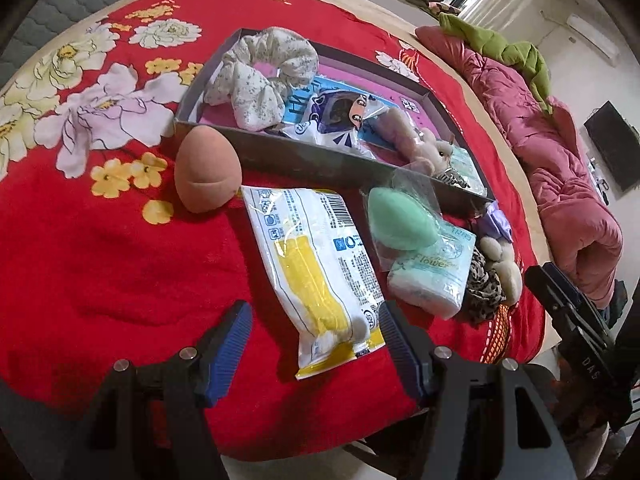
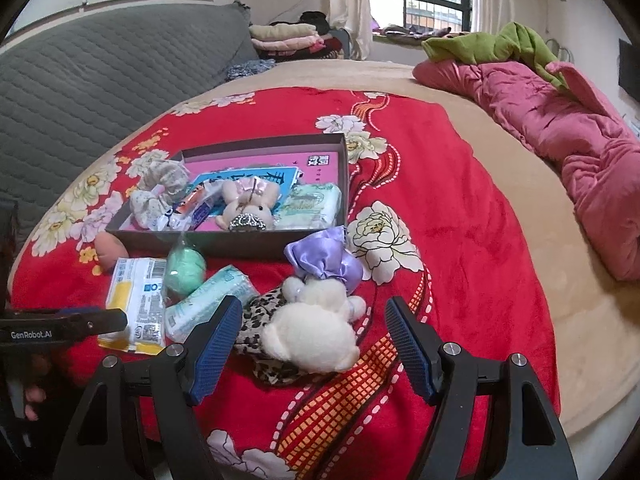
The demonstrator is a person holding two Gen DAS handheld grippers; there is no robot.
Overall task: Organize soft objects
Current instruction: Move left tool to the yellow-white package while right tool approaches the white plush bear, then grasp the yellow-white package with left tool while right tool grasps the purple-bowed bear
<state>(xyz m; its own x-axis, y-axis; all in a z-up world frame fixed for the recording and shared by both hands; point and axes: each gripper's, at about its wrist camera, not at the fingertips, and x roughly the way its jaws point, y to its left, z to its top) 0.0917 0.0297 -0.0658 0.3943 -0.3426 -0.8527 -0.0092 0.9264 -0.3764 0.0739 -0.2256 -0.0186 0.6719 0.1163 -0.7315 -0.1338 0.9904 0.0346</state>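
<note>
Right now both pairs of jaws stand wide apart and hold nothing. Between the blue pads of the left gripper [image 1: 316, 332] lies the near end of a white and yellow packet [image 1: 316, 268], flat on the red blanket [image 1: 100, 260]. Its long axis runs away from the jaws, leaning a little to their left, so the pads sit either side of its narrow width; whether they touch it I cannot tell. That looks like the closest alignment on the bed, and I judge the left hand the better placed for this packet.

Ahead and right of those jaws a green sponge in clear wrap [image 1: 402, 220] rests on a pale blue tissue pack [image 1: 430, 276]. Ahead and left stands a brown egg-shaped sponge [image 1: 208, 170], just beside the near wall of the grey box [image 1: 320, 160]. The box lies crosswise beyond, and already holds a floral scrunchie [image 1: 260, 76], a cartoon-printed packet [image 1: 340, 116] and a small plush rabbit [image 1: 424, 148].

The right gripper [image 2: 314, 332] has a cream plush toy [image 2: 316, 332] between its pads, lying on a leopard-print cloth [image 2: 264, 312]. The toy's length runs roughly forward from the jaws, toward a lilac satin pouch [image 2: 324, 260] just beyond it, and the box stands farther ahead and to the left. So each hand seems lined up on its own item, and the likely carry for both is forward into the box.
</note>
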